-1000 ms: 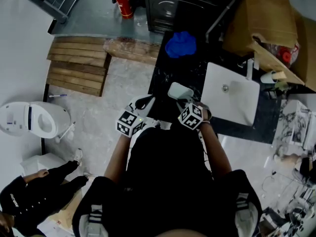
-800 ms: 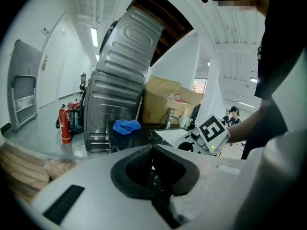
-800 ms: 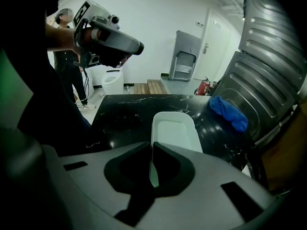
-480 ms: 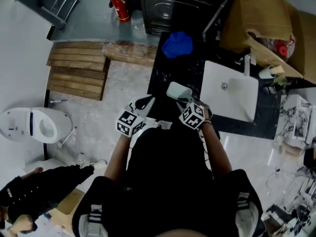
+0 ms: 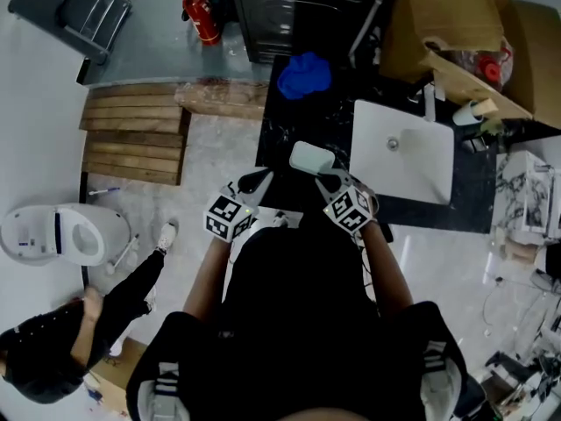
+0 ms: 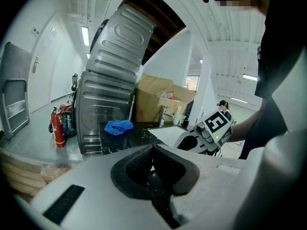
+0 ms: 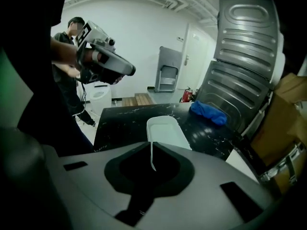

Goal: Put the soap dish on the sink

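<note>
The white soap dish (image 5: 312, 158) hangs over the black counter (image 5: 289, 139), just left of the white sink basin (image 5: 401, 152). My right gripper (image 5: 329, 182) is shut on the dish's near rim. In the right gripper view the dish (image 7: 165, 131) juts out ahead, its thin rim pinched between the jaws of the right gripper (image 7: 152, 152). Off the counter's near left corner, my left gripper (image 5: 254, 182) holds nothing. The left gripper view has its jaws (image 6: 152, 150) closed together and empty. The right gripper (image 6: 206, 133) shows there too.
A blue cloth (image 5: 304, 74) lies at the back of the counter. A faucet (image 5: 429, 102) stands behind the basin, cardboard boxes (image 5: 447, 16) beyond it. A grey metal appliance (image 5: 298, 7), fire extinguisher (image 5: 199, 14), wooden pallet (image 5: 131, 134), toilet (image 5: 61, 233) and a bystander (image 5: 79, 340) fill the left.
The head view has drifted, so everything sits slightly up and left. The right gripper still holds the dish beside the basin. The bystander at lower left has stepped forward.
</note>
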Demonstrator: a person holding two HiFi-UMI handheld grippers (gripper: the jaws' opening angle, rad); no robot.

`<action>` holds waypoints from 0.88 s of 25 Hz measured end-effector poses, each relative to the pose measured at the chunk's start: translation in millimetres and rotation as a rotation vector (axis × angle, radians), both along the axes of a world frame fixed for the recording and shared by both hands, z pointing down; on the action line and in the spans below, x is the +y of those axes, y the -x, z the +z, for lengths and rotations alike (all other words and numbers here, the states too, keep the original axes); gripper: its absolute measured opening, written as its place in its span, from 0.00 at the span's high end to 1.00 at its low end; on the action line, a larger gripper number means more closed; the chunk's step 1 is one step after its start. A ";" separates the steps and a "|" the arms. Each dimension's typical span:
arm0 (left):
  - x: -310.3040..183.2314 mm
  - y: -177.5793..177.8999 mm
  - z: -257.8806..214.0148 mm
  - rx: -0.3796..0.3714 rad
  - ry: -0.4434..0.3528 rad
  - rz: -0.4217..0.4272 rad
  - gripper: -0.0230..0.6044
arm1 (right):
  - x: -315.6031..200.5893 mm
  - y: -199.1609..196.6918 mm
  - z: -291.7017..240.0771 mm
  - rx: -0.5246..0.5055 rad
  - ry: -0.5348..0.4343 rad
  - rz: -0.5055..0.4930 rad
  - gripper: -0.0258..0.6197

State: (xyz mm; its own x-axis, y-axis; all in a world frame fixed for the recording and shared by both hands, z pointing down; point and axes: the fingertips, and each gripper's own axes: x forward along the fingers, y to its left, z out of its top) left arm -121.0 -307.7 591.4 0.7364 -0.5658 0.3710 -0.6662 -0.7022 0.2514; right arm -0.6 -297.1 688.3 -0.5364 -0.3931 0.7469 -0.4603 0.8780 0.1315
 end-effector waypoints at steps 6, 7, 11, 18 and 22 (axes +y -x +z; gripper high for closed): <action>4.3 -9.3 0.4 -0.006 0.001 0.035 0.96 | -8.1 -17.8 -18.5 -0.080 -0.036 0.112 0.96; 4.6 -10.9 -0.6 -0.005 -0.001 0.040 0.96 | -9.3 -20.0 -22.4 -0.088 -0.043 0.122 0.96; 11.0 -15.5 -1.6 -0.006 -0.002 0.058 0.96 | -4.9 -26.7 -34.1 -0.152 -0.046 0.161 0.97; 21.3 -18.3 1.4 -0.011 0.005 0.082 0.96 | 9.0 -30.0 -37.9 -0.192 -0.050 0.193 0.97; 26.1 -20.5 -0.7 -0.012 0.003 0.090 0.96 | 17.1 -31.5 -38.2 -0.190 -0.049 0.201 0.97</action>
State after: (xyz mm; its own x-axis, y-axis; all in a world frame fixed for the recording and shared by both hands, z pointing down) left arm -100.6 -281.6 590.7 0.7799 -0.4961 0.3816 -0.6030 -0.7588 0.2461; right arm 30.9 -280.0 650.1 -0.5731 -0.5385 0.6178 -0.6447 0.7616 0.0658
